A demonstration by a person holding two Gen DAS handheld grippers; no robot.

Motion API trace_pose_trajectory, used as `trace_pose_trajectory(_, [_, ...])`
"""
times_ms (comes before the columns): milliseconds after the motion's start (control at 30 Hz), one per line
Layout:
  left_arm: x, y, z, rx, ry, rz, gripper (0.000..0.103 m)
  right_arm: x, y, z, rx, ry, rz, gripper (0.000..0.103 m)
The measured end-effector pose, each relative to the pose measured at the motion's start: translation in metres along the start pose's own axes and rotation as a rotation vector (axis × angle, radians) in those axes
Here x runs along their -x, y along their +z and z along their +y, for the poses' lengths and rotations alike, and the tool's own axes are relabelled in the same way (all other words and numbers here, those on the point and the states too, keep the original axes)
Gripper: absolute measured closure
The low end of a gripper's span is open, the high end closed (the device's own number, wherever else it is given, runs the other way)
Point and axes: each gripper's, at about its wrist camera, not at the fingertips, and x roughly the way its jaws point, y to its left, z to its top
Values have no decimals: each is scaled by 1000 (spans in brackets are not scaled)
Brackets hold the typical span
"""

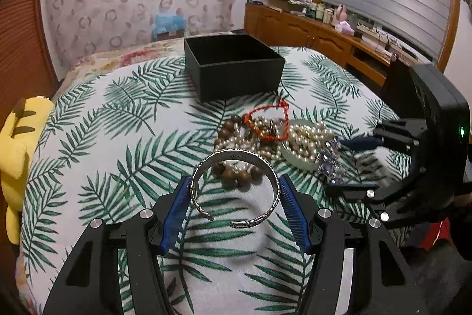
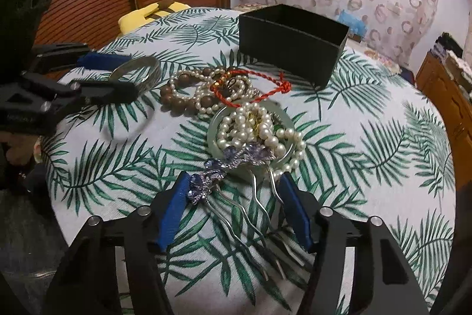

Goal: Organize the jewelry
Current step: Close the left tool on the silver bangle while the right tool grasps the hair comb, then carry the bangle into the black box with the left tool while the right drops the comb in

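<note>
My tongs are black with blue pads [image 1: 177, 214], and the left pair holds a silver cuff bracelet [image 1: 236, 185] with an engraved pattern. The bedspread [image 1: 118, 114] is white with green palm fronds, under a black box [image 1: 236, 64]. White pearls [image 2: 253, 123], brown wooden beads [image 2: 183, 99], a red twisted cord [image 2: 253, 84], a pale green bangle [image 2: 215, 132] and a purple-jewelled hair comb [image 2: 230, 164] lie there.

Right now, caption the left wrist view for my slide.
Left gripper holds silver cuff above leaf-print cloth, black box beyond.
</note>
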Motion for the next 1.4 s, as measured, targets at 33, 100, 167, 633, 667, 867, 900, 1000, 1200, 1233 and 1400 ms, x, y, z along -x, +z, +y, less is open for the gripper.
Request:
trace_pose_trajectory(33, [0,1,0,1,0,-3,45,2,0,-1,-14,9,-2,40])
trace_pose_trajectory(100, [-1,4,0,1,0,-8,45,6,-1,-1,-24,13,-11,45])
trace_pose_trajectory(167, [-1,5,0,1,0,-12,45,11,-1,0,-24,6,-23,45])
trace_pose_trajectory(633, [-10,37,2,-8,-7,-69,45,45,23,-20,-24,-36,-147,45])
trace_pose_trajectory(667, [-11,41,2,-10,-8,-72,45,45,27,-24,-25,-42,-155,45])
trace_pose_trajectory(867, [-28,72,5,-32,-9,-100,45,40,57,-62,-44,-91,-206,45])
trace_pose_trajectory(900, [-32,79,6,-38,-6,-103,45,38,63,-67,-45,-93,-215,45])
trace_pose_trajectory(1000, [-40,92,9,-39,-2,-110,45,33,81,-80,-38,-106,-238,45])
trace_pose_trajectory(1200, [-66,121,12,-51,9,-107,45,33,103,-101,-60,-122,-272,45])
trace_pose_trajectory(1233, [-71,124,12,-53,12,-105,45,33,105,-103,-64,-123,-274,45])
trace_pose_trajectory(1400, [-92,141,14,-48,11,-99,45,28,110,-118,-89,-130,-276,45])
